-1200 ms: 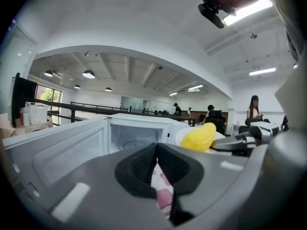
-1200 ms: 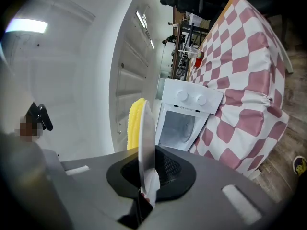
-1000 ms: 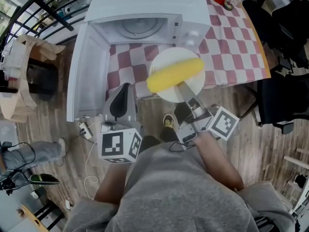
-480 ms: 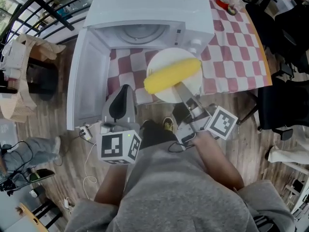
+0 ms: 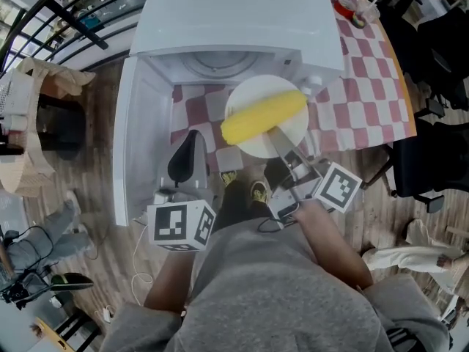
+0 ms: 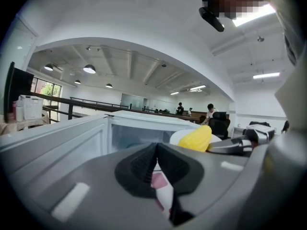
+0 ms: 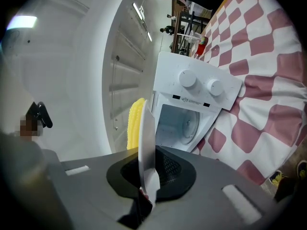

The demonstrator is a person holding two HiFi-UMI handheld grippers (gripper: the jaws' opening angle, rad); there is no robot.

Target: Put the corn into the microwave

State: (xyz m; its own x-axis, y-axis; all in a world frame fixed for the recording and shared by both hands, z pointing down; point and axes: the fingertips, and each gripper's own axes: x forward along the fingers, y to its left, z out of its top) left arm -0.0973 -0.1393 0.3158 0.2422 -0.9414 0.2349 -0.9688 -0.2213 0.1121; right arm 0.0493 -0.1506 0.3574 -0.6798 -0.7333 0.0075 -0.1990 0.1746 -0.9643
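Before microwave (image 5: 234, 13), level right claw (image 5: 277, 139); plate (image 5: 256, 86)

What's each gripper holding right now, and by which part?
The right gripper is shut on the near rim of the white plate; the corn lies on that plate. The left gripper holds nothing, jaws together.

The microwave (image 5: 234, 20) mouth faces the person, open above its turntable (image 5: 216, 59). Its door (image 5: 139, 145) walls the mouth's left side and the knob panel (image 7: 201, 87) its right. The plate (image 5: 253, 94) bearing the corn (image 5: 264, 116) hangs just before the mouth's right half.
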